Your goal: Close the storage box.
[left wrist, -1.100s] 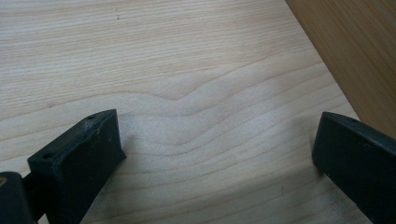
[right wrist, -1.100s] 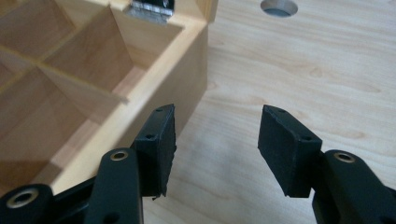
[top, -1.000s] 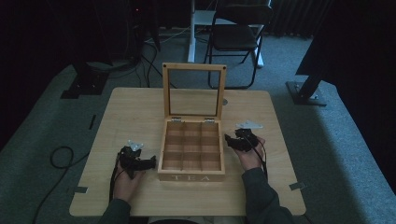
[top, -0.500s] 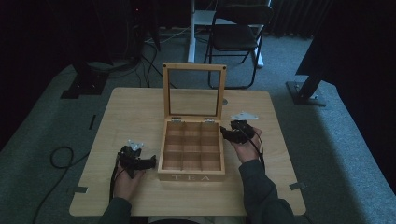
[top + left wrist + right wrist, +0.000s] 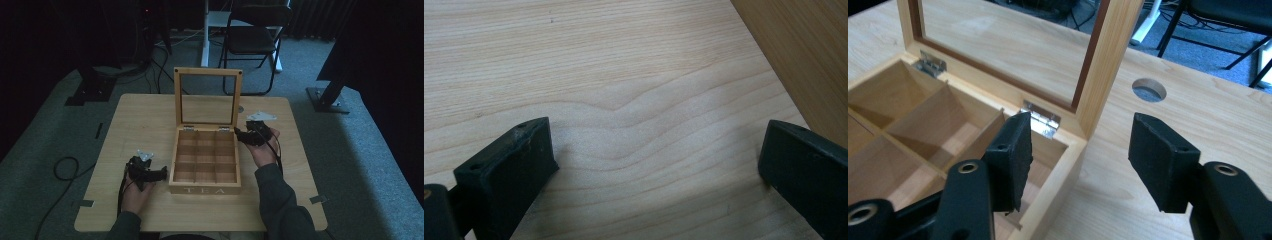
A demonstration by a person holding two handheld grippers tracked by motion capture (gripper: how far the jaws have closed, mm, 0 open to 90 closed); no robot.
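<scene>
Open tea box [image 5: 205, 160] at the middle of the desk [image 5: 130, 120], a tool on either side.

The lid [image 5: 207, 97] stands upright toward the far edge. The right tool [image 5: 246, 135] hovers at the box's far right corner, its jaws having just been opening, apart with nothing between them. The left tool [image 5: 161, 173] rests by the box's near left side toward the near edge, jaws wide apart over bare wood.

tea box [image 5: 205, 187]: matt wood, metal hinges | table [image 5: 145, 120]: smooth pale wood
</scene>
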